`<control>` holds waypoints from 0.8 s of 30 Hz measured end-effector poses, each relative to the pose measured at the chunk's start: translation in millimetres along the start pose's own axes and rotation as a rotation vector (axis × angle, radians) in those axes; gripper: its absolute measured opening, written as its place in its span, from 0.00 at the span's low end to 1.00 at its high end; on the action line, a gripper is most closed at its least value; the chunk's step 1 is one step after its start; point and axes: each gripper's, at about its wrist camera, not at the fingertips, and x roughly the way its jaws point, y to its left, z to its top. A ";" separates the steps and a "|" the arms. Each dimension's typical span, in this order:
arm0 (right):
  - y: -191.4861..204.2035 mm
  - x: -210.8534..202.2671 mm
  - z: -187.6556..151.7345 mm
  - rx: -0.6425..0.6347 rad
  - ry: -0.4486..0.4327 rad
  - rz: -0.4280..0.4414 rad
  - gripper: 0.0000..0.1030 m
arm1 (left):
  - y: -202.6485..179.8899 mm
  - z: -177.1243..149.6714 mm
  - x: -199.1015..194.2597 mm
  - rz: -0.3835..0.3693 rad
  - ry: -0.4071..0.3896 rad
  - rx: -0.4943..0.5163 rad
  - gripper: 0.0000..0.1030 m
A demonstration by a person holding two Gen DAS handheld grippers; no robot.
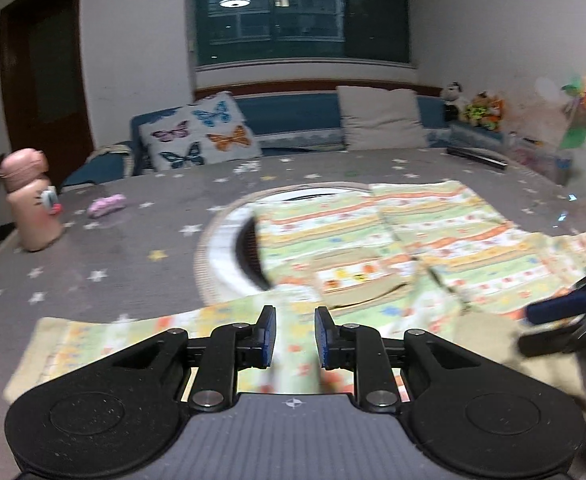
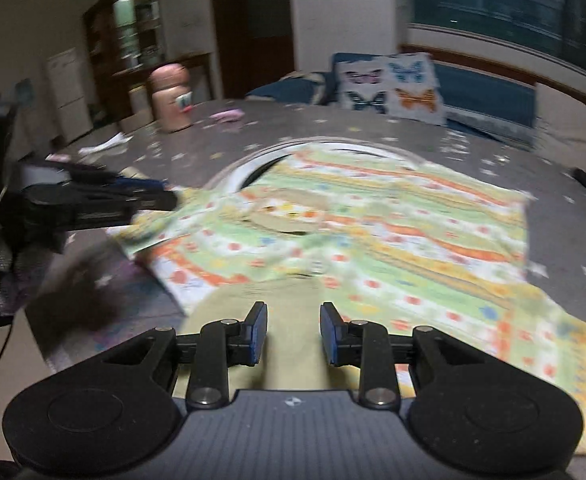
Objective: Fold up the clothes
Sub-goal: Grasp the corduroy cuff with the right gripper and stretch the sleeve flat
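A green, orange and white patterned garment lies spread on the grey star-print table; it also shows in the right wrist view. My left gripper is open, its jaws on either side of a raised fold of the garment's near edge. It also shows from the side in the right wrist view, at the garment's left edge. My right gripper is open over the beige hem of the garment. It shows blurred at the right edge of the left wrist view.
A pink bottle stands at the table's far left, with a small pink object near it. A white ring shows under the garment. Butterfly cushion, beige pillow and toys lie behind the table.
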 end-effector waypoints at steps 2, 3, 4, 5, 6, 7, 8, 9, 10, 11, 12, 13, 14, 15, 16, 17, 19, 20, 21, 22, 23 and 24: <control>8.3 8.6 0.7 -0.015 0.014 0.013 0.27 | -8.1 1.5 4.0 -0.024 0.003 0.002 0.22; 11.0 12.3 -0.1 -0.024 0.019 0.011 0.27 | -11.1 1.5 5.8 -0.033 0.006 0.004 0.22; 13.4 15.8 -1.3 -0.034 0.024 0.006 0.27 | -14.0 1.6 7.7 -0.043 0.008 0.006 0.22; 15.7 20.2 -2.0 -0.045 0.030 -0.011 0.27 | -16.9 1.6 9.6 -0.052 0.011 0.007 0.23; 17.3 25.0 -3.9 -0.047 0.041 -0.025 0.27 | -19.8 1.6 11.4 -0.062 0.014 0.009 0.22; 17.5 25.8 -4.9 -0.045 0.042 -0.027 0.25 | -22.8 1.6 13.3 -0.071 0.017 0.011 0.23; 17.4 25.7 -5.6 -0.044 0.041 -0.027 0.22 | -25.6 1.6 15.1 -0.080 0.020 0.012 0.23; 18.3 23.7 -5.6 -0.052 0.037 -0.032 0.05 | -27.5 1.6 16.9 -0.085 0.023 0.012 0.22; 18.0 20.5 -5.5 -0.048 0.029 -0.037 0.05 | -28.5 1.4 18.4 -0.089 0.026 0.011 0.22; 17.2 17.1 -5.3 -0.040 0.021 -0.042 0.05 | -29.9 1.4 20.8 -0.092 0.028 0.013 0.22; 14.0 12.0 -4.5 -0.023 0.007 -0.041 0.04 | -31.4 1.5 23.1 -0.096 0.031 0.015 0.22; 10.2 6.5 -3.5 -0.004 -0.008 -0.040 0.04 | -32.9 1.5 25.5 -0.100 0.034 0.017 0.22; 6.5 1.0 -2.6 0.015 -0.023 -0.038 0.04 | -34.4 1.5 27.9 -0.104 0.037 0.019 0.22; 1.7 -4.6 -0.6 0.043 -0.038 -0.035 0.04 | -36.1 1.3 30.6 -0.107 0.042 0.022 0.22; -2.1 -8.8 1.1 0.064 -0.050 -0.033 0.04 | -37.9 1.0 33.3 -0.112 0.047 0.026 0.22; -7.3 -13.9 3.3 0.091 -0.066 -0.031 0.04 | -40.0 0.5 36.2 -0.120 0.054 0.031 0.22; -15.9 -21.9 7.2 0.138 -0.090 -0.024 0.04 | -45.8 -0.9 41.8 -0.137 0.071 0.045 0.22; -18.1 -23.1 7.8 0.151 -0.094 -0.020 0.04 | -49.4 -2.0 42.2 -0.150 0.071 0.055 0.22; -20.1 -24.2 8.2 0.164 -0.099 -0.016 0.04 | -53.0 -3.1 42.6 -0.162 0.072 0.064 0.22; -22.1 -25.2 8.6 0.176 -0.103 -0.012 0.04 | -56.5 -4.1 42.9 -0.174 0.072 0.074 0.22; -24.1 -26.2 9.0 0.189 -0.107 -0.008 0.04 | -60.0 -5.2 43.0 -0.187 0.072 0.084 0.22; -25.4 -26.6 8.8 0.197 -0.108 -0.007 0.04 | -62.7 -6.0 41.2 -0.202 0.067 0.094 0.22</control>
